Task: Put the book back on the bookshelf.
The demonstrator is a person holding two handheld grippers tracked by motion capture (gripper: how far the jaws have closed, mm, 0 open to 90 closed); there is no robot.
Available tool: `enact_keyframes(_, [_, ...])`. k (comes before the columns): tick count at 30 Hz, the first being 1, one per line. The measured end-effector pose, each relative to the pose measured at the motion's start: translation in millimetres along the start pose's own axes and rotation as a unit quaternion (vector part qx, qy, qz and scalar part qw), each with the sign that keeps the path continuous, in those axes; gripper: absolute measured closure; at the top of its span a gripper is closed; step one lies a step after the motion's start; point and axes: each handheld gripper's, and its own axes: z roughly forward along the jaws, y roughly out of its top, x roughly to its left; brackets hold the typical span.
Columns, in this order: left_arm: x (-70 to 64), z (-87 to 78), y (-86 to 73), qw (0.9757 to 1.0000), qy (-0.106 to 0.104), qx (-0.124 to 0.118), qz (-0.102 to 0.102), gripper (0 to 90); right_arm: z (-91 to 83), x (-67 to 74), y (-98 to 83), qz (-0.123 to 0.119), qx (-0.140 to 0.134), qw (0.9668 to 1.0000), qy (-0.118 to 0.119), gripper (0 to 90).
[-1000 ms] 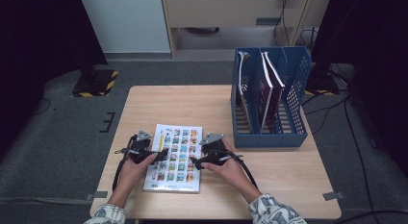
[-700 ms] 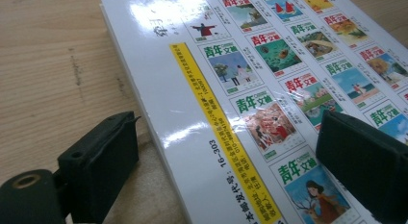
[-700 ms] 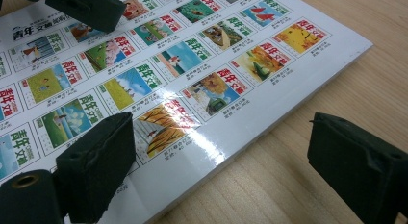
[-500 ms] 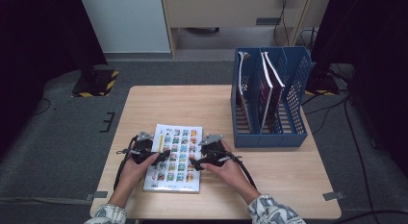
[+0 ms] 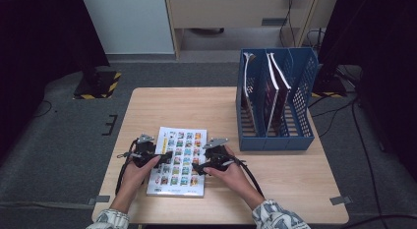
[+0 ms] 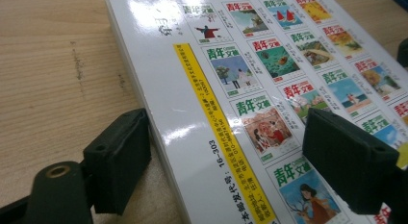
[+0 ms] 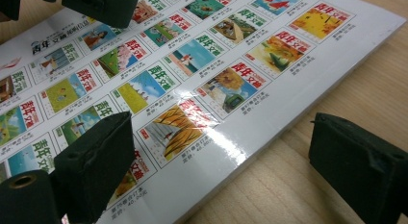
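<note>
Magazine (image 5: 178, 160) flat, both grippers straddling edges, jaws apart

Your wooden surface (image 5: 196, 108) carries a magazine (image 5: 179, 160) lying flat at lower centre and a blue file rack (image 5: 275, 103) standing at right.

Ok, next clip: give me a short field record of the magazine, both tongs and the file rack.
magazine: flat on the table, cover of small pictures facing up
left tongs: jaws astride the magazine's left edge, one on wood, one over the cover; have just been closing, not yet gripping
right tongs: open, jaws astride the right edge, one over the cover, one over wood
rack: blue, at the table's far right, holding upright books
hands: one on each tongs, at the magazine's sides
</note>
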Motion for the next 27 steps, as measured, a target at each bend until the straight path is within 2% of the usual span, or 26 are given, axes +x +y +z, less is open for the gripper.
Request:
enact_keyframes(4, [1.1, -9.0, 4.5, 0.9997, -0.012, -0.018, -0.013, 23.5, 2.9, 0.5, -2.7, 0.021, -0.004, 0.9996, 0.021, 8.5])
enact_keyframes(6, [-0.3, -12.0, 5.7, 0.9993, -0.019, -0.027, -0.017, 25.9, 3.0, 0.9, -3.1, 0.018, -0.003, 0.9996, 0.020, 8.4])
enact_keyframes(9, [-1.3, -15.8, 6.8, 0.9990, -0.029, -0.031, -0.013, 27.1, 3.0, 1.0, -3.1, 0.019, -0.002, 0.9996, 0.020, 8.4])
enact_keyframes(12, [-2.3, -17.9, 5.4, 0.9987, -0.046, -0.022, -0.011, 30.2, 3.2, 1.6, -3.8, 0.023, -0.005, 0.9995, 0.019, 8.4])
enact_keyframes(13, [-4.4, -16.8, 3.2, 0.9978, -0.065, -0.010, -0.006, 34.6, 3.1, 1.7, -3.9, 0.023, -0.005, 0.9995, 0.019, 8.4])
enact_keyframes(14, [-6.7, -15.9, 2.0, 0.9974, -0.072, 0.000, 0.001, 35.7, 3.0, 1.2, -4.3, 0.019, -0.006, 0.9996, 0.020, 8.4])
enact_keyframes(16, [-14.3, -15.1, 1.7, 0.9974, -0.067, 0.010, 0.025, 39.0, 2.5, 1.4, -4.4, 0.021, -0.005, 0.9996, 0.020, 8.5])
enact_keyframes(20, [-17.2, -13.2, 9.2, 0.9980, -0.061, 0.007, 0.015, 36.6, 2.6, 2.1, -4.6, 0.023, -0.006, 0.9995, 0.020, 8.4])
enact_keyframes(22, [-16.2, -11.5, 10.4, 0.9981, -0.060, 0.009, 0.010, 40.2, 2.6, 2.1, -4.6, 0.023, -0.006, 0.9995, 0.020, 8.4])
enact_keyframes(25, [-15.4, -7.4, 13.1, 0.9984, -0.049, 0.019, 0.021, 47.9, 2.6, 2.0, -4.6, 0.023, -0.006, 0.9995, 0.020, 8.3])
enact_keyframes(27, [-14.7, -7.7, 15.0, 0.9985, -0.052, 0.014, 0.012, 55.5, 2.6, 1.6, -4.6, 0.021, -0.005, 0.9995, 0.022, 8.2])
